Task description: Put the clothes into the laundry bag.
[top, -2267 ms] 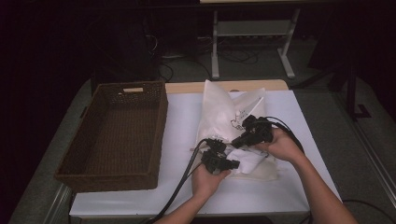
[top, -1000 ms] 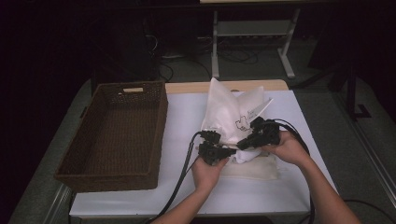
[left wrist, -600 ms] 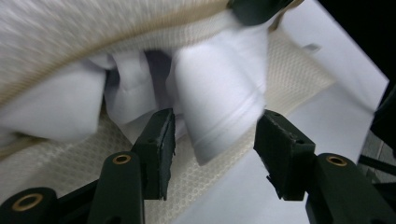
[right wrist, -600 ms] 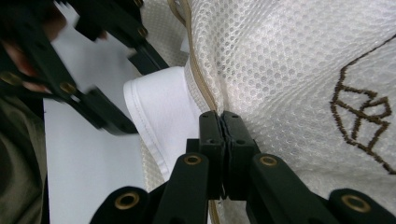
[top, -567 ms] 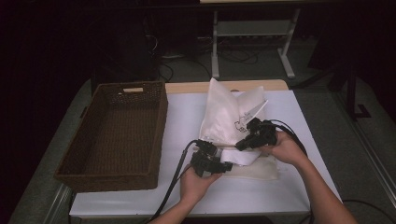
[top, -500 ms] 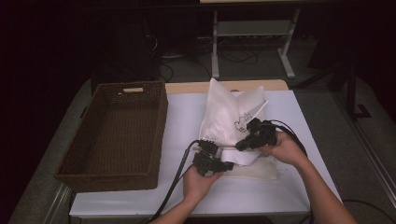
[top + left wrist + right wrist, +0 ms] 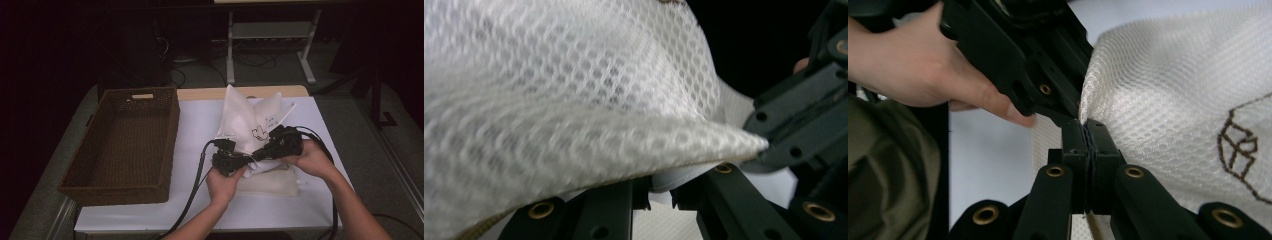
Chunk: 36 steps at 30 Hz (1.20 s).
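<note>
White mesh bag (image 7: 245,120) is seen in the high view on the right half of the desk (image 7: 200,120), lifted into a peak between the two grippers, with a flatter white part lying on the desk near the front edge. The left gripper (image 7: 239,162) and right gripper (image 7: 262,151) are held close together at the bag's lower edge, and a brown wicker basket (image 7: 125,142) stands along the left side. In the left gripper view, a fold of the mesh (image 7: 574,100) is seen between the jaws, which have just been closing on it; the other gripper (image 7: 809,110) is pinched on the fabric's corner. In the right gripper view, the jaws are pressed together on the bag's edge (image 7: 1158,90), touching the left gripper (image 7: 1013,55).
</note>
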Each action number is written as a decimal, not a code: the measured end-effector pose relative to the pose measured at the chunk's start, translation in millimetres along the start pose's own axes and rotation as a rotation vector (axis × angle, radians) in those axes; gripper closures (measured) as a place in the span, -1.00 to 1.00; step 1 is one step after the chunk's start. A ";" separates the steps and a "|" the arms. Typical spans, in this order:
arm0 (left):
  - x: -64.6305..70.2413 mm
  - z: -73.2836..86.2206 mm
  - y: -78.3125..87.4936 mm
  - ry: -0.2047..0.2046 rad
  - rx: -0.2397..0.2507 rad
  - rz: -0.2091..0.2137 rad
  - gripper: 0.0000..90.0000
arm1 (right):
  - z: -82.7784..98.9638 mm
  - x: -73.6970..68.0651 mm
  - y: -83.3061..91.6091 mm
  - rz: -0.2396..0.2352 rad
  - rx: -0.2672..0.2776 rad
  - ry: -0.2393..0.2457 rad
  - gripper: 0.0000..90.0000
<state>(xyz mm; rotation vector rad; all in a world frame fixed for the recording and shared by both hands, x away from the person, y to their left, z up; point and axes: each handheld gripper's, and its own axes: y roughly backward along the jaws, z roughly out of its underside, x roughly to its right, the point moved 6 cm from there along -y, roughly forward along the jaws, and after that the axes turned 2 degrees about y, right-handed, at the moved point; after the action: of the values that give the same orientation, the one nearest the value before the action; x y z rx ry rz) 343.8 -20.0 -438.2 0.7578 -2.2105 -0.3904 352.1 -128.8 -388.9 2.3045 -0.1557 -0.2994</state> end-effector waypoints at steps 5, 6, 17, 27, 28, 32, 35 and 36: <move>-20.2 1.4 -15.9 0.029 -0.013 -0.054 0.77 | 7.0 3.1 -4.2 0.002 -0.010 -0.023 0.96; -24.0 2.1 -18.1 0.035 -0.012 -0.063 0.77 | 11.7 7.3 -7.7 0.016 -0.025 -0.035 0.96; -14.7 17.7 3.7 -0.081 -0.157 -0.077 0.39 | 22.2 18.9 -13.7 0.030 -0.030 -0.070 0.95; -24.2 43.7 -8.7 -0.075 -0.272 -0.116 0.08 | 19.7 23.5 -18.0 0.055 -0.059 -0.066 0.94; -25.9 44.4 -13.2 -0.077 -0.268 -0.123 0.10 | 19.5 22.8 -17.7 0.054 -0.058 -0.066 0.94; -27.8 36.9 -24.8 -0.074 -0.254 -0.135 0.60 | 19.8 22.0 -15.8 0.054 -0.057 -0.062 0.94; -28.6 30.0 -31.5 -0.042 -0.212 -0.096 0.91 | 19.2 21.5 -15.0 0.058 -0.057 -0.061 0.94; -29.3 26.6 -33.9 -0.032 -0.187 -0.084 0.94 | 19.1 21.8 -14.4 0.058 -0.053 -0.053 0.94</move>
<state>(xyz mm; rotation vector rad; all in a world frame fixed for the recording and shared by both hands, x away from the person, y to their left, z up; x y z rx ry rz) 353.3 -26.9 -489.0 0.7479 -2.1400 -0.6456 368.4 -137.0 -415.7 2.2363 -0.2375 -0.3308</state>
